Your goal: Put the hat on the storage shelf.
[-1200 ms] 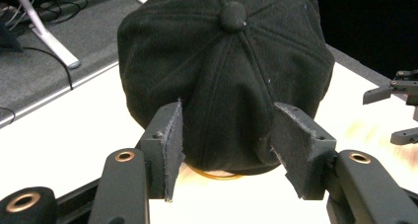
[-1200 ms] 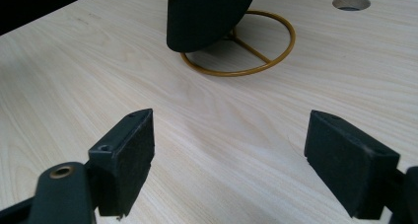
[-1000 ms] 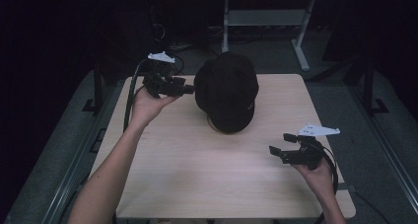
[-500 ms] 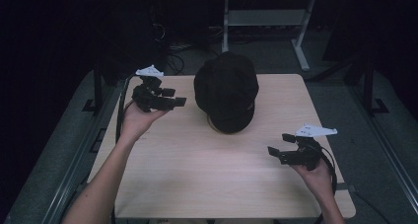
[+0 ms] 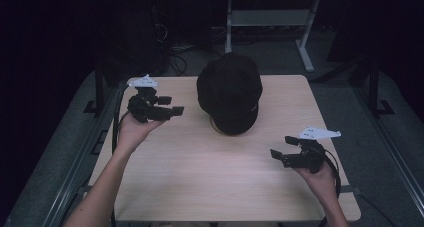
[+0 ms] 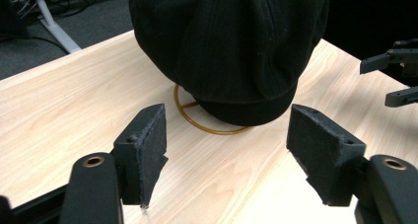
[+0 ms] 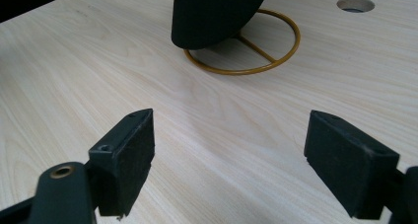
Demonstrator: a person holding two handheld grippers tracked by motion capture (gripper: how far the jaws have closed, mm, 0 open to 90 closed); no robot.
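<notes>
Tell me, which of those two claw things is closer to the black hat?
The left gripper, held up beside the hat. The right gripper hangs nearer the person, over bare table. Both have their fingers spread open.

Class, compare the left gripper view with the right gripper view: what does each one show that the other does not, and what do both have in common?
Left gripper view alone: the cap's rounded crown, the right claw at the right edge, and a white desk leg on the floor.

Right gripper view alone: a round hole in the tabletop and the straight bar across the wire ring.

Both: the black cap on its ochre wire ring, the pale wooden table, and open, empty jaws.
</notes>
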